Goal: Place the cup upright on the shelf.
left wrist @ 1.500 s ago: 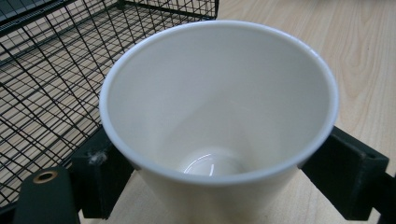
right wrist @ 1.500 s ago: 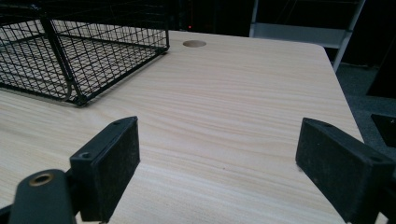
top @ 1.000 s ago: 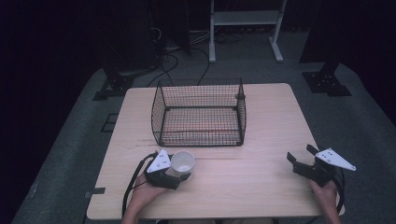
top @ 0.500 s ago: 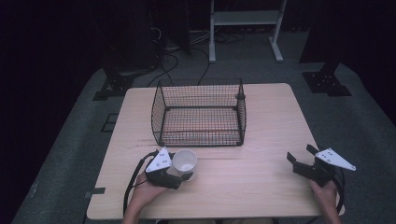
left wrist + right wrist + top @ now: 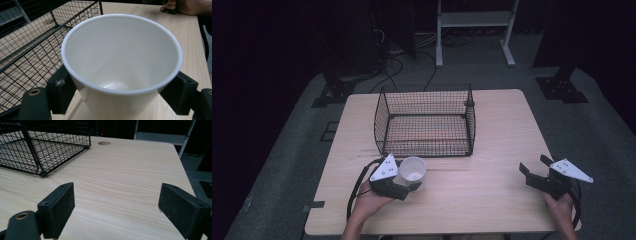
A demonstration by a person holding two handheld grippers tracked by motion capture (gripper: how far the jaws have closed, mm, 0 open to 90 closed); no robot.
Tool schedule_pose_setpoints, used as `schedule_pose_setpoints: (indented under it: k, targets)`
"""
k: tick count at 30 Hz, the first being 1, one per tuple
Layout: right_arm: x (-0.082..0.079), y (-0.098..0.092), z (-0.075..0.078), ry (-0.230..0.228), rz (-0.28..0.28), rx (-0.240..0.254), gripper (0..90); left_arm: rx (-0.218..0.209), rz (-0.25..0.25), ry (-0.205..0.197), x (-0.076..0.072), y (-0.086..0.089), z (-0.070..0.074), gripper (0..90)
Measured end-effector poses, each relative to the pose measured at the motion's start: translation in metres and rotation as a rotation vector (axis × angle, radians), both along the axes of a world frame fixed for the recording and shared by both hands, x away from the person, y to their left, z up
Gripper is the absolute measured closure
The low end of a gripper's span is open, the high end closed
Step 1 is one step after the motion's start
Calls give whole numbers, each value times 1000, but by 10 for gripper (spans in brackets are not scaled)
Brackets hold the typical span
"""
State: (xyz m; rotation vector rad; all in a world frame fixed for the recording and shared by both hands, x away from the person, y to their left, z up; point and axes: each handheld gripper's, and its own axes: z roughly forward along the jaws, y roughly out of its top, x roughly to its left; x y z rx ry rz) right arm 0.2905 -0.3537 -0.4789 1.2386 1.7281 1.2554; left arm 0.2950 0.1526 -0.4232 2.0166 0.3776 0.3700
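High view has the left gripper (image 5: pixel 404 186) clamped on a white cup (image 5: pixel 413 169), right near the front wall of the wire basket (image 5: pixel 427 120); cup's upright, mouth up and empty inside; left gripper view shows both black pads pressed on the cup's sides, basket mesh just beside it; right gripper (image 5: pixel 534 172) sits well apart near the table's (image 5: pixel 492 200) right edge, jaws spread wide with just bare wood between them

You're working with one white cup (image 5: pixel 413 169) and one black wire basket (image 5: pixel 426 120) on one wooden table (image 5: pixel 492 140). You're holding two grippers, the left gripper (image 5: pixel 404 186) and the right gripper (image 5: pixel 534 172).
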Motion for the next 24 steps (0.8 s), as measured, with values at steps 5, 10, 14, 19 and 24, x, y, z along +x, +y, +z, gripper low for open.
schedule_pose_setpoints:
  k: [5,10,14,19,24]
  targets:
    - [0,0,0,2,-1,2,129,5,-16,-1,2,-1,8,213]
    - [0,0,0,4,-2,4,129,12,-28,2,5,-3,14,213]
    - [0,-1,0,3,-1,5,129,22,-33,-5,9,-7,20,214]
    - [0,0,0,3,0,3,129,27,-43,-9,12,-9,26,214]
    - [0,0,0,2,0,3,129,26,-50,-15,14,-11,31,214]
